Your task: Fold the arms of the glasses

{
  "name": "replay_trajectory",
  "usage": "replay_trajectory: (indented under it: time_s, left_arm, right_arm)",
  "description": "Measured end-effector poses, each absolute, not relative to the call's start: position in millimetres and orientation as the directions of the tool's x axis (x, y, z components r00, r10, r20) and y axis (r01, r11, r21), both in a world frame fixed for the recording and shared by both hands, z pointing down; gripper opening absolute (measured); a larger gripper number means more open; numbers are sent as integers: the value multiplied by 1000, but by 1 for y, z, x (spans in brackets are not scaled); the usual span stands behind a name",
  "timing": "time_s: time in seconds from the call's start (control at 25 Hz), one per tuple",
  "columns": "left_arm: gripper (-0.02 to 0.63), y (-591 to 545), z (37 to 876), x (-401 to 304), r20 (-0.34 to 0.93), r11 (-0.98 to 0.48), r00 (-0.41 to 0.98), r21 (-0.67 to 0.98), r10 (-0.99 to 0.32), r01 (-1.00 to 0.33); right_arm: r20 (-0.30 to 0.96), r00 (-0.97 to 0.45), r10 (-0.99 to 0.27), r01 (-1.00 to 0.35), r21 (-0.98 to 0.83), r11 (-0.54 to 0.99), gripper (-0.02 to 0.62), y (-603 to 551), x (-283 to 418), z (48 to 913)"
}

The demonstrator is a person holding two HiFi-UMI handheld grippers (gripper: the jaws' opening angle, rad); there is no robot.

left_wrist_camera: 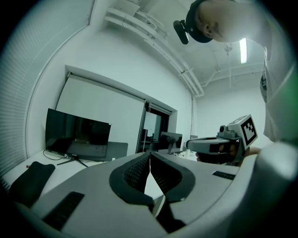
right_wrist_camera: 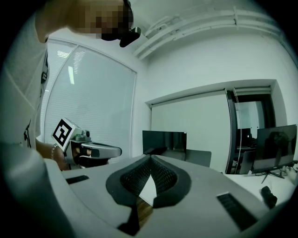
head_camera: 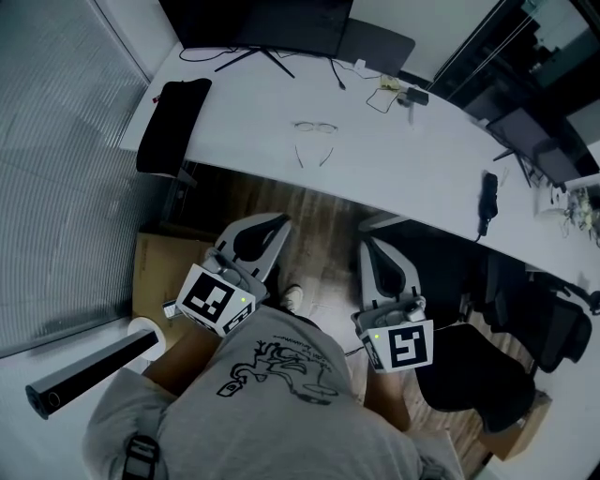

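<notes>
Left claw (left_wrist_camera: pixel 150 155) closed tip to tip, nothing in it; right claw (right_wrist_camera: pixel 150 160) same. Both short of the counter's (head_camera: pixel 403 164) near edge. Glasses (head_camera: pixel 315 127) show only in the head view: lying on the counter, well apart from both claws, arms unfolded. Gripper views catch only the monitor (left_wrist_camera: pixel 77 137) and each other.

- In the head view, the glasses (head_camera: pixel 315 127) lie far up the table (head_camera: pixel 244 141), too small and thin to tell how their hinges stand.
- The monitor (head_camera: pixel 262 23) is cut off by the top edge.
- The small things (head_camera: pixel 398 92) beside the cables are too small to name.
- The chair (head_camera: pixel 553 323) runs off the right edge.
- The person's hands are hidden behind the left gripper (head_camera: pixel 279 223), the right gripper (head_camera: pixel 367 244) and the shirt (head_camera: pixel 272 394).
</notes>
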State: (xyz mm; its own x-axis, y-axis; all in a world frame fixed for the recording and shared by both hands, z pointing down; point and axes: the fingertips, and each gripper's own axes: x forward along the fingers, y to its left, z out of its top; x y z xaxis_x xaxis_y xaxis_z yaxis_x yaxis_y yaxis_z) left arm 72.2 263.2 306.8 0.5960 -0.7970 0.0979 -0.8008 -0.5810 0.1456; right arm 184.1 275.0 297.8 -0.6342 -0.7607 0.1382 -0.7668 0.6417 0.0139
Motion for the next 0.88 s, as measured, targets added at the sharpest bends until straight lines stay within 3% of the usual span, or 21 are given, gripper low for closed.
replay_trajectory:
  time_s: [0.88]
  left_arm:
    - [23,54,306,-8,109,-642,659,154,-744,-751]
  right_arm:
    - [152,-591,-792,-796,48,603,8,66,95,285]
